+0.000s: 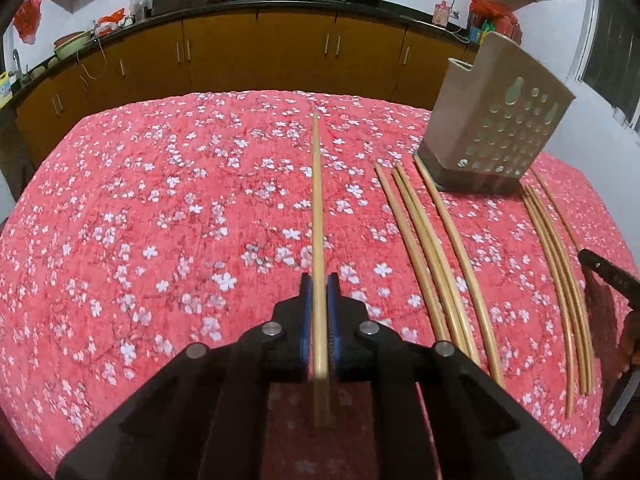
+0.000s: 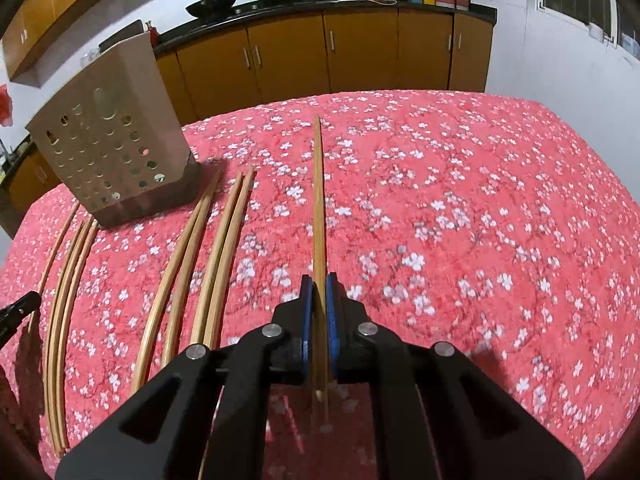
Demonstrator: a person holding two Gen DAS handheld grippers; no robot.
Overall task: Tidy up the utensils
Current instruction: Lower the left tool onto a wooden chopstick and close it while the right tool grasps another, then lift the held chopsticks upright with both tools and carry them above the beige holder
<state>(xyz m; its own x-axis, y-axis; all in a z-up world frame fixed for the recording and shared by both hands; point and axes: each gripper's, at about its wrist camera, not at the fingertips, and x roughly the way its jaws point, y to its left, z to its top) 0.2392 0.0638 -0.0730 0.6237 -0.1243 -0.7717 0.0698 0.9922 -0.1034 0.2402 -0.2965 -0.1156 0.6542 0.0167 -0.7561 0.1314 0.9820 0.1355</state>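
**Item 1 – L gripper** (image 1: 319, 284): jaws pressed tight on one chopstick (image 1: 317, 200), held near its thick end; the stick runs straight out ahead over the cloth (image 1: 140, 200), tip pointing to the far edge.

**Item 2 – R gripper** (image 2: 319, 284): jaws clamped on what looks like two sticks (image 2: 319, 200) lying together, also gripped near the butt, also pointing ahead.

**Item 3 – holder** (image 1: 496, 128): beige, perforated front, dark base, upright on the cloth between the two grippers. Inside not visible from either view; can't say if anything is in it yet.

**Item 4 – loose sticks** (image 1: 428, 248): abt four just L of the holder's base in the L view, abt four more (image 1: 560, 264) on its other side. All flat on the cloth, roughly parallel.

**Handling notes (judgement):** step looks like carrying the gripped sticks to the holder. Lift first so tips clear the loose ones, tilt each stick steeper, tip down, over the holder's open top, then let go. One hand at a time, else the grippers may crowd the opening. Risks: a tip catching the rim & tipping the holder; R pair splaying on release.
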